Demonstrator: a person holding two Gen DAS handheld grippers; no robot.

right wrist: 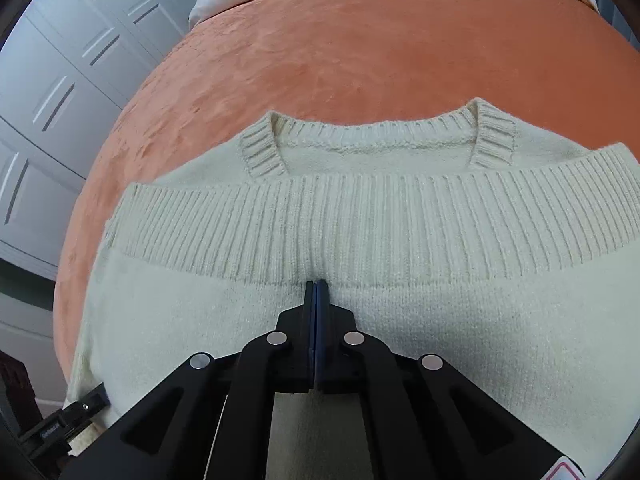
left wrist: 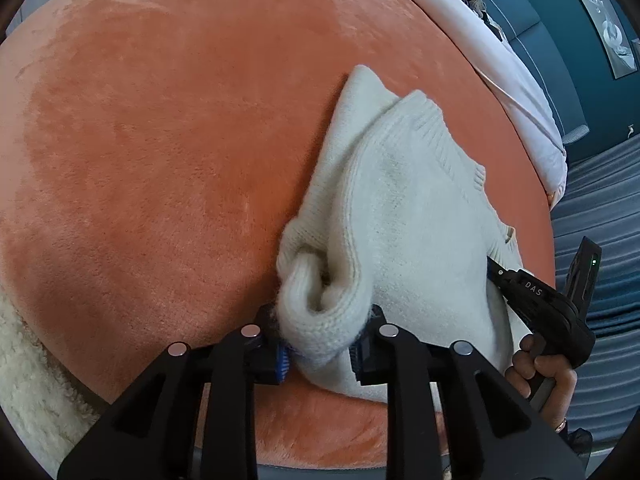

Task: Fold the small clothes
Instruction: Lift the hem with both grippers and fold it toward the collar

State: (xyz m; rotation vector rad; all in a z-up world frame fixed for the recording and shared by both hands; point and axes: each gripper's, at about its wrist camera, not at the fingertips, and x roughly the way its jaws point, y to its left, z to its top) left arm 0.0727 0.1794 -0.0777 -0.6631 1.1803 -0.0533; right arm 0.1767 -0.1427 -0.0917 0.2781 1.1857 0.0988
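A cream knitted sweater [left wrist: 404, 208] lies folded on the orange bed cover [left wrist: 160, 140]. My left gripper [left wrist: 320, 344] is shut on a bunched fold at the sweater's side edge, at the near edge of the cover. My right gripper [right wrist: 316, 292] has its fingers pressed together and rests on top of the sweater [right wrist: 400, 320], just below the ribbed hem band [right wrist: 360, 220] that lies folded up to the neckline [right wrist: 376, 136]. The right gripper also shows in the left wrist view [left wrist: 496, 270], lying on the sweater's far side.
A cream fluffy blanket [left wrist: 28, 380] lies at the lower left. White bedding [left wrist: 500, 52] runs along the far edge of the bed. White wardrobe doors [right wrist: 60, 80] stand to the left. The left gripper shows at the lower left of the right wrist view [right wrist: 86, 406].
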